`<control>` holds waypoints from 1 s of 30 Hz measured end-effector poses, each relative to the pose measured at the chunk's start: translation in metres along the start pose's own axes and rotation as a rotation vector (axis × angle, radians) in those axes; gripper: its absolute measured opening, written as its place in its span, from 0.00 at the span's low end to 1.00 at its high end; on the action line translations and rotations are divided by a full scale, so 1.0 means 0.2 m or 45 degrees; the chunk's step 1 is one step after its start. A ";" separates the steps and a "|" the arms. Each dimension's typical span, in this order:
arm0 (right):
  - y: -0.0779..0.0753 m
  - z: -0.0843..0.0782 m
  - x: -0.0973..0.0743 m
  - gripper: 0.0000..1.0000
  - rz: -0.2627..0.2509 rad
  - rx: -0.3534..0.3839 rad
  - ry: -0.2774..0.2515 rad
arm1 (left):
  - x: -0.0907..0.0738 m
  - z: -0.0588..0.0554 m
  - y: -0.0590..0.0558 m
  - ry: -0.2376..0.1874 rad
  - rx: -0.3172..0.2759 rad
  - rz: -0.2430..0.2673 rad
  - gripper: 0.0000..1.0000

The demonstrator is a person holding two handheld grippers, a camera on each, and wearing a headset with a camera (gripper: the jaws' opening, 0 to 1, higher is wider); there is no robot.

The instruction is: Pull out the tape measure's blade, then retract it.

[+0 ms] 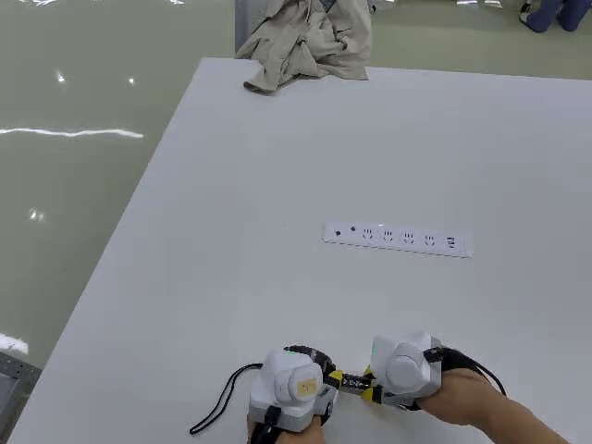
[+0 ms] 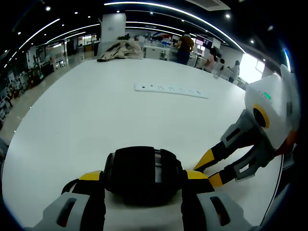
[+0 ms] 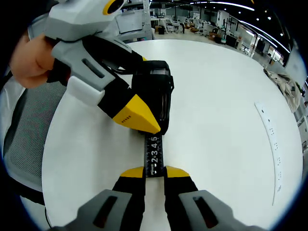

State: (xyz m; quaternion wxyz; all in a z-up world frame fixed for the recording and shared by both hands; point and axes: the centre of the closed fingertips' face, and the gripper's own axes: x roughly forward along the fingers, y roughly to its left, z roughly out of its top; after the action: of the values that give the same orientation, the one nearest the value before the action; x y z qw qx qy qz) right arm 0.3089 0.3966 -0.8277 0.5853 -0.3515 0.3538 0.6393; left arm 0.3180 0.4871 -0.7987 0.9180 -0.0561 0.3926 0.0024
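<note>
Head view: a white table point(image 1: 277, 185) over a glossy pale floor point(image 1: 83, 139). The left edge and the far edge are in view. The near-centre surface is open. A crumpled cloth point(image 1: 310, 42) lies at the far edge and a power strip point(image 1: 398, 238) at mid-table, well apart from the work. At the near edge, the left gripper point(image 1: 326, 379) and right gripper point(image 1: 372, 390) meet at the tape measure point(image 1: 347, 380). A black cord point(image 1: 222, 402) trails to the left.

Left gripper view: jaws clamped on the tape measure point(image 2: 144, 171) case. The right gripper point(image 2: 211, 168) is just beside it. Power strip point(image 2: 171, 89) beyond.

Right gripper view: the right gripper point(image 3: 154, 172) jaws are pinched on the blade point(image 3: 154, 153), which is drawn a short way out of the case. The left gripper point(image 3: 144, 120) holds the case. A mesh chair point(image 3: 29, 139) stands off the table edge
</note>
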 end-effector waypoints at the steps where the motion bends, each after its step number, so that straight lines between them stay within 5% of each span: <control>1: 0.00 0.00 0.00 0.14 0.001 0.000 -0.002 | 0.00 0.00 0.00 0.000 -0.002 0.000 0.61; 30: 0.00 0.10 0.05 0.14 -0.012 -0.034 -0.041 | 0.00 0.00 0.00 0.006 0.002 -0.004 0.61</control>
State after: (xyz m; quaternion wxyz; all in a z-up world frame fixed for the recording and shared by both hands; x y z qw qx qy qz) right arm 0.3067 0.4184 -0.8271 0.5891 -0.3506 0.3341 0.6469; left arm 0.3177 0.4869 -0.7984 0.9172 -0.0559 0.3945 0.0005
